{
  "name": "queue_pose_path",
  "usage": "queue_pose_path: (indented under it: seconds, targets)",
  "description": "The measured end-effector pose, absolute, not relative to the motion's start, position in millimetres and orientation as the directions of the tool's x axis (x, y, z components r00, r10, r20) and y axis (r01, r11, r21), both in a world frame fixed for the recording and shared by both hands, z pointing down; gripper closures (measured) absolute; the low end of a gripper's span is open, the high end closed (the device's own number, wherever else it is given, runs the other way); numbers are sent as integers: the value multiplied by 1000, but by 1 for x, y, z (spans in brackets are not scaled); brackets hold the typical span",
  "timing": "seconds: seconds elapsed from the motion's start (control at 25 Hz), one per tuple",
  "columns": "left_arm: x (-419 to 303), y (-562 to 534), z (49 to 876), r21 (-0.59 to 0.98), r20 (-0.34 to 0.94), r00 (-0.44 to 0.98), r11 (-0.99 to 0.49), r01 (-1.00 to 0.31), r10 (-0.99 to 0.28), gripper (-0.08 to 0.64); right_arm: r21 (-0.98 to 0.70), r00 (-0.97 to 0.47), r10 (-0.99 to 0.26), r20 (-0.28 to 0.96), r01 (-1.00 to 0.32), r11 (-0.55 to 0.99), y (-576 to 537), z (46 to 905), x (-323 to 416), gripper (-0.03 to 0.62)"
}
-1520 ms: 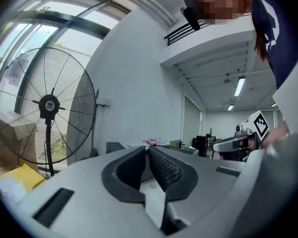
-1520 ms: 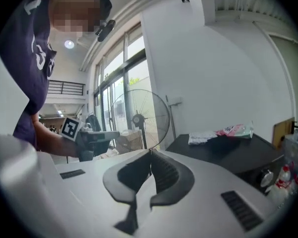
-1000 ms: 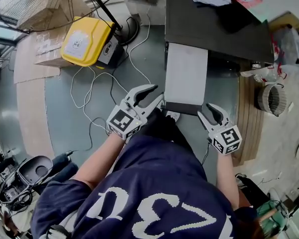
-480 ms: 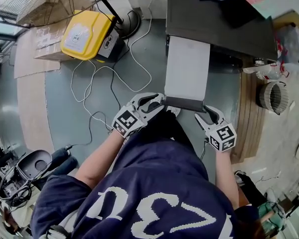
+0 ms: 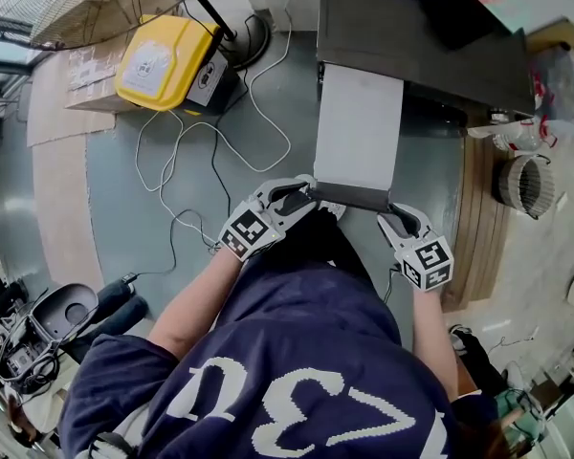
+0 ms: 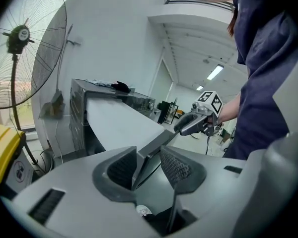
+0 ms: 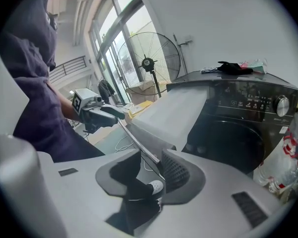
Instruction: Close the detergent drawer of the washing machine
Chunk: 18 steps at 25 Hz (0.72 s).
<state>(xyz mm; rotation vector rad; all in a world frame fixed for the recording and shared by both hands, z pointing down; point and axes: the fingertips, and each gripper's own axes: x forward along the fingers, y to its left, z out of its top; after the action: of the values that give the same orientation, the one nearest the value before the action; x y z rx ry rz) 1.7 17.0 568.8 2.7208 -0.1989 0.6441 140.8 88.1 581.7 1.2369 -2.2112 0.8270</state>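
Your left gripper (image 5: pixel 301 191) stands wide around the left front corner of the detergent drawer (image 5: pixel 359 127). Your right gripper (image 5: pixel 392 216) is closing about its right corner, perhaps brushing one pad. The drawer juts far out from the dark washing machine (image 5: pixel 411 41) beyond.

Right gripper (image 7: pixel 150 161): grey jaws closing, dark front edge of long pale-grey pulled-out detergent drawer (image 7: pixel 174 110) between them; black washing machine (image 7: pixel 238 133) behind.

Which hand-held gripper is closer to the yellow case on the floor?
Left. The left hand-held gripper straddles the left corner of the drawer front, toward the yellow case; the right hand-held gripper, jaws closing around the opposite corner, is farther.
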Motion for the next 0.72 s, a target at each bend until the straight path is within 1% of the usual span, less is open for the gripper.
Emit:
queue_pose_path:
  seconds: [0.16, 0.32, 0.44, 0.6, 0.72]
  targets:
    - [4, 19, 566, 281, 457, 889, -945, -170, -24, 434, -262, -481, -576, 661, -867, 424, 87, 581, 141, 453]
    - [7, 19, 563, 268, 460, 887, -947, -176, -35, 448, -250, -472, -589, 656, -872, 421, 86, 578, 142, 454]
    - [8, 11, 560, 282, 446, 893, -939, -197, -53, 448, -242, -461, -608, 647, -880, 409, 77, 575, 144, 454]
    - [14, 1, 557, 264, 447, 893, -947, -183, -48, 453, -233, -448, -621, 643, -887, 399, 68, 571, 150, 454]
    - [18, -8, 554, 257, 445, 892, -944, -209, -77, 453, -220, -432, -641, 635, -896, 386, 57, 567, 154, 454]
